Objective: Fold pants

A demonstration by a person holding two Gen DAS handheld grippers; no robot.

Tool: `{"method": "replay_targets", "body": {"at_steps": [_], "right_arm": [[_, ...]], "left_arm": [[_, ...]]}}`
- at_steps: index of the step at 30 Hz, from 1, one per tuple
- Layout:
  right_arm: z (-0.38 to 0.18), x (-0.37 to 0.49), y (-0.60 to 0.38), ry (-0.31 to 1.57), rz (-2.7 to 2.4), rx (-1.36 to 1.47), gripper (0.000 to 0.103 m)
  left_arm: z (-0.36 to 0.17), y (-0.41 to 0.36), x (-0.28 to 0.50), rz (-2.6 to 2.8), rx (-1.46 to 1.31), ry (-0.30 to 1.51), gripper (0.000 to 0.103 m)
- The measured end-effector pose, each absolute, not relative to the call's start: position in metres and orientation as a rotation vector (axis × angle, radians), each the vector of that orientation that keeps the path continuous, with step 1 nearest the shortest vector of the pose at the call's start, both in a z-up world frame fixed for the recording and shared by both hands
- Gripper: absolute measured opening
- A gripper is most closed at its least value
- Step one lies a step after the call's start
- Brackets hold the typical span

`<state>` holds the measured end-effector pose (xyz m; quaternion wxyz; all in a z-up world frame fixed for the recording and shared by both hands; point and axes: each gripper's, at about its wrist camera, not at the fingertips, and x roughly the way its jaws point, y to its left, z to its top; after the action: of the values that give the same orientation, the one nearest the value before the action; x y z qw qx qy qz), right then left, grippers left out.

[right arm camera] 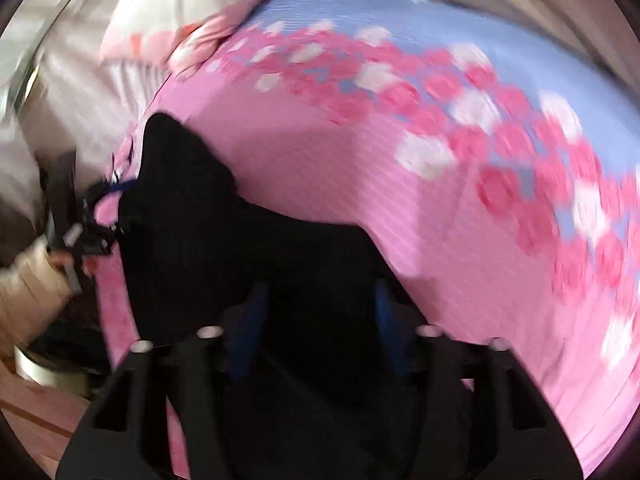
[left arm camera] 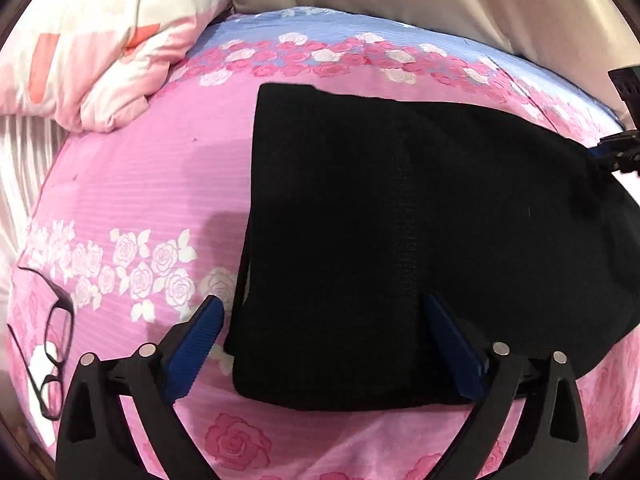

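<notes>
The black pants point(left arm camera: 400, 220) lie folded into a broad flat block on the pink rose-print bed sheet point(left arm camera: 160, 184). My left gripper point(left arm camera: 320, 304) stands wide open just above the near left corner. One fingertip point(left arm camera: 212, 308) is over the sheet, the other is over the cloth, and nothing is gripped. My right gripper point(left arm camera: 618, 156) shows at the pants' far right edge. In the blurred right wrist view, the right gripper point(right arm camera: 320, 292) has its blue fingers partly apart with the black pants point(right arm camera: 280, 248) between them. Blur hides whether the pads press. The left gripper point(right arm camera: 108, 208) is at the left.
Black-framed glasses point(left arm camera: 52, 360) lie on the sheet at the near left. A pink and white quilt point(left arm camera: 100, 40) is bunched at the far left. Beige fabric point(left arm camera: 440, 0) rises behind the bed. A beige sleeve point(right arm camera: 32, 288) and wooden floor point(right arm camera: 32, 412) show beside the bed.
</notes>
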<state>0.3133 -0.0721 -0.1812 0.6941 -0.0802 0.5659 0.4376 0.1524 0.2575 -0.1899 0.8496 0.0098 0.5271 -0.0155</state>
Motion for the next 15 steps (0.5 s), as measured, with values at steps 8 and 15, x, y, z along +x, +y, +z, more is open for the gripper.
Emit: {"method": "replay_targets", "body": {"at_steps": [8, 15], "right_arm": [[-0.180, 0.315, -0.085, 1.084, 0.808, -0.300, 0.028], [-0.109, 0.185, -0.188, 0.779, 0.551, -0.262, 0.049]], "left_arm": [[-0.188, 0.255, 0.156, -0.012, 0.024, 1.120, 0.098], [-0.140, 0.241, 0.136, 0.074, 0.029, 1.013, 0.094]]}}
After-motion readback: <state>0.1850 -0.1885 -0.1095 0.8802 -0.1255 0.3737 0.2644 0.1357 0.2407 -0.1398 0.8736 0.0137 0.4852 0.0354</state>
